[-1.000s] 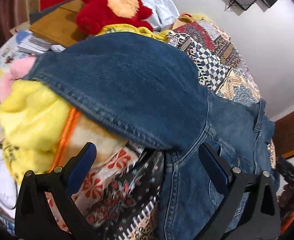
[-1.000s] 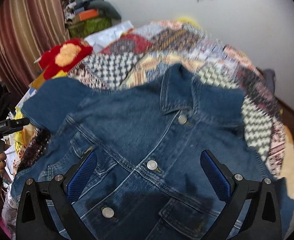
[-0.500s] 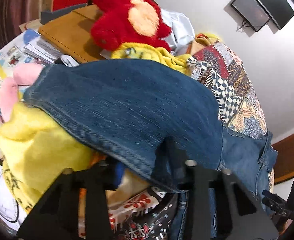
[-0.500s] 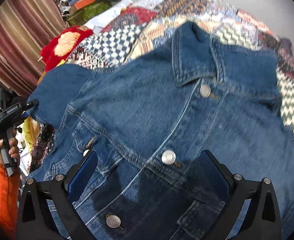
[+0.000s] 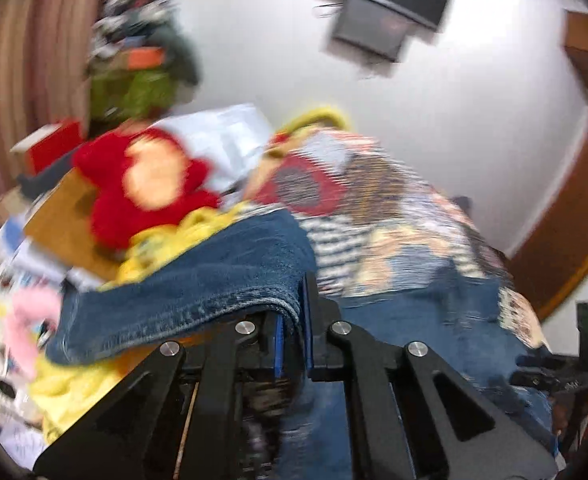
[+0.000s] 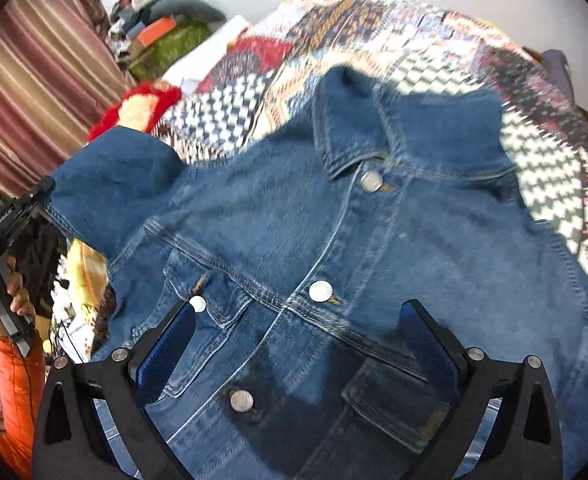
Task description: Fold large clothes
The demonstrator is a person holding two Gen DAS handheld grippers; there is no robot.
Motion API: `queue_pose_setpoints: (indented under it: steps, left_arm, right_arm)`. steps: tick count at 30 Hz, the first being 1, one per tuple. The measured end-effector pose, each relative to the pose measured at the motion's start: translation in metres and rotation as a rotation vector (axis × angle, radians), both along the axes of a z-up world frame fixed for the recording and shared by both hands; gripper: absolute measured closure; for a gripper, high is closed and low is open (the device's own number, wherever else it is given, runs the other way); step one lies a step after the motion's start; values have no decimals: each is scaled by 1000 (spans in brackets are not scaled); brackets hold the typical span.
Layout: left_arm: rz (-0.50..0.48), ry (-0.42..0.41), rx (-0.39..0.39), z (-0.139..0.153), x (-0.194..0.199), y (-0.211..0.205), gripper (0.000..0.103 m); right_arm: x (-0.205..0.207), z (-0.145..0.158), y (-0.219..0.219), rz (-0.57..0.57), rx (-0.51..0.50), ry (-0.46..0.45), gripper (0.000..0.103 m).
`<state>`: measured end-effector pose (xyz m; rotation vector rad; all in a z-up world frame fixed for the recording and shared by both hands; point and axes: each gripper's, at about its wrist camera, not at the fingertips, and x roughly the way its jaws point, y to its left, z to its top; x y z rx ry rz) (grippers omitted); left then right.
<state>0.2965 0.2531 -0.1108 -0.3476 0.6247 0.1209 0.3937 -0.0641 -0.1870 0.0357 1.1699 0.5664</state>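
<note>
A blue denim jacket [image 6: 334, 240] lies front up, buttoned, on a patchwork bedspread [image 6: 414, 36]. Its left sleeve [image 5: 198, 288] is lifted off the bed. My left gripper [image 5: 292, 320] is shut on the sleeve's cuff edge, and the denim drapes over its fingers. In the right wrist view the left gripper [image 6: 18, 216] shows at the far left, held by a hand in an orange sleeve. My right gripper [image 6: 298, 344] is open and empty, hovering over the jacket's lower front between the chest pockets.
A red plush toy [image 5: 146, 184], yellow fabric [image 5: 166, 240], books and a brown board [image 5: 62, 220] lie at the bed's left side. Piled clothes [image 6: 162, 28] sit by the striped curtain [image 6: 34, 80]. A monitor [image 5: 378, 20] hangs on the white wall.
My left gripper closed on the sleeve cuff and lifted it up and toward the jacket's body. My right gripper moved slightly lower over the jacket front, still open.
</note>
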Motion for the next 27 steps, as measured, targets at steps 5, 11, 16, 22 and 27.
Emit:
queue_pose_setpoints:
  steps: [5,11,16,22,27]
  left_arm:
    - [-136,108,-32,-22,40,-57,96]
    - [-229,350,-150,-102,65,-101,96]
    - [-228,479,-219,-144,63,-108,94]
    - [-205,453,-331,-133,33,-85,52]
    - [-133,333,-364,-104,-5,-44,40]
  right_arm:
    - [-14,25,-28,-41,33,-38,1]
    - [-29,33,-56,-70,30,-58,1]
    - [-33,33,-75,-101,50,-44,1]
    - [-33,29,-75,-101,58,-34,1]
    - [-30,19,-57,-66,40,-13,1]
